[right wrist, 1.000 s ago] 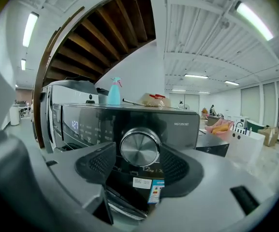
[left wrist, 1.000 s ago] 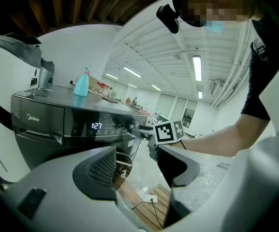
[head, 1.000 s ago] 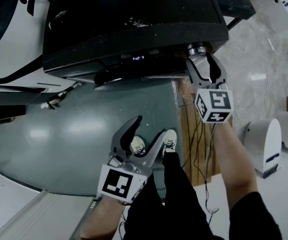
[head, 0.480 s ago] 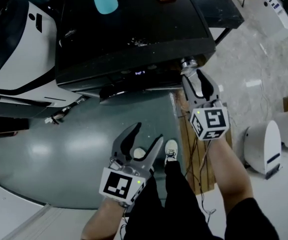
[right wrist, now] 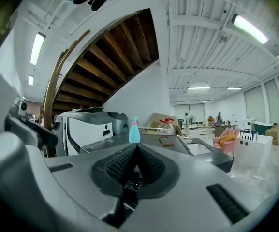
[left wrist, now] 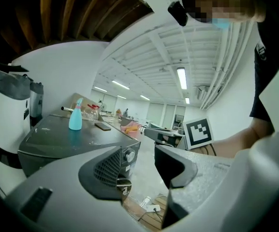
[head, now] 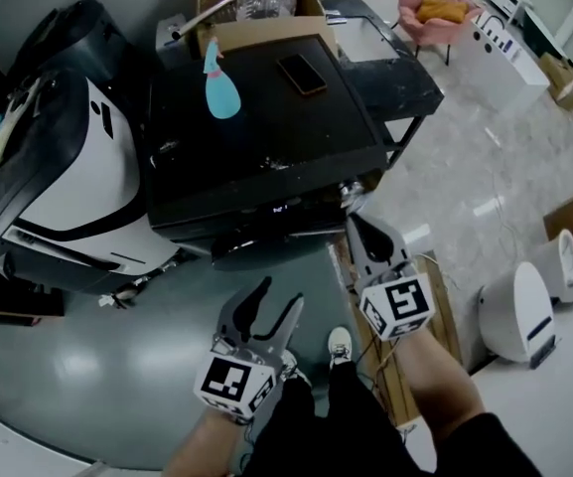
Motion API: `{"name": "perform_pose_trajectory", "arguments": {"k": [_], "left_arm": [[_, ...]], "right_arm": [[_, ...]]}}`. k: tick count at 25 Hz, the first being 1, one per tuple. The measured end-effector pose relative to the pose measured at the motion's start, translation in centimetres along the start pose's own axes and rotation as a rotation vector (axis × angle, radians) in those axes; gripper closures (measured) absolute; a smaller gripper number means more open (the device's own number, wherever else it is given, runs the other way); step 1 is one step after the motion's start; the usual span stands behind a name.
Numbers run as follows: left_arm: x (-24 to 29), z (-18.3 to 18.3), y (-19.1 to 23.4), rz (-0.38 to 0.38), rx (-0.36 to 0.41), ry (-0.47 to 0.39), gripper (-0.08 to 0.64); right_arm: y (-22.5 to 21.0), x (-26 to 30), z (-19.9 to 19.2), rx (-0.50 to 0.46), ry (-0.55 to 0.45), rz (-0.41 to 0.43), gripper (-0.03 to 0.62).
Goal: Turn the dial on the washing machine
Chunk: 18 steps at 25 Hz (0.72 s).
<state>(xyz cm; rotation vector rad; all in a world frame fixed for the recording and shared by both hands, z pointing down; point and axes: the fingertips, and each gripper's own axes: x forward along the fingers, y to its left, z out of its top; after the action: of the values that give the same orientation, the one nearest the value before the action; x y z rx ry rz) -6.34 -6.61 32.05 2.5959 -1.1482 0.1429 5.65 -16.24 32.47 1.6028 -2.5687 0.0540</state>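
Dial [left wrist: 129,155] on black washing machine [head: 266,137]: small silver knob at right end of front panel, beside faint lit display [head: 280,208].

Shows right gripper [head: 356,223] clenched on nothing, ribbed pads pressed flat together after just snapping closed. Shows left gripper [head: 280,292] released, jaws a touch narrower after just closing slightly, with only air and floor between them.

Places dial just beyond right gripper's tips in head view, near but apart. Keeps it well apart from left gripper, held lower and closer to the person. In left gripper view, catches dial just past edge of left pad, on machine's near corner, right gripper off to the right. In right gripper view, lines closed tips up with blue spray bottle [head: 220,95] standing upright on machine's lid.

Beside bottle on lid: dark phone [head: 303,74], lying flat. Behind machine: open cardboard box [head: 256,13] holding clear plastic bottles. To machine's left: white-and-black appliance [head: 77,167]. To its right: dark table [head: 405,73], then pink chair [head: 435,13] farther back. Below dial, on floor: wooden boards [left wrist: 141,219] and white power strip [left wrist: 152,209]. Farther right on pale floor: rounded white device [head: 512,311]. Under both grippers: pale shoe [head: 339,344] and dark trousers [head: 351,415].
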Motion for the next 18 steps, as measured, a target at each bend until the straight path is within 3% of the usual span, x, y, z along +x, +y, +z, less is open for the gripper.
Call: {"name": "perform_pose_trajectory", "arguments": {"k": [3,6,18], "left_arm": [[-1.7,1.7,0.0,0.010,0.026,-0.019,0.420],[-3.3,2.7,0.1,0.021,0.046,-0.037,0.545],[-6.6,2.0,0.1,-0.035,0.067,-0.005,0.555]], "right_arm": [[2.1,-1.8,3.0,0.012,-0.012,0.026,0.595],[3.9,-3.8,4.9,0.019,-0.019,0.039,0.595],[7.6,-9.2,5.0,0.047,0.026,-0.012,0.595]]}}
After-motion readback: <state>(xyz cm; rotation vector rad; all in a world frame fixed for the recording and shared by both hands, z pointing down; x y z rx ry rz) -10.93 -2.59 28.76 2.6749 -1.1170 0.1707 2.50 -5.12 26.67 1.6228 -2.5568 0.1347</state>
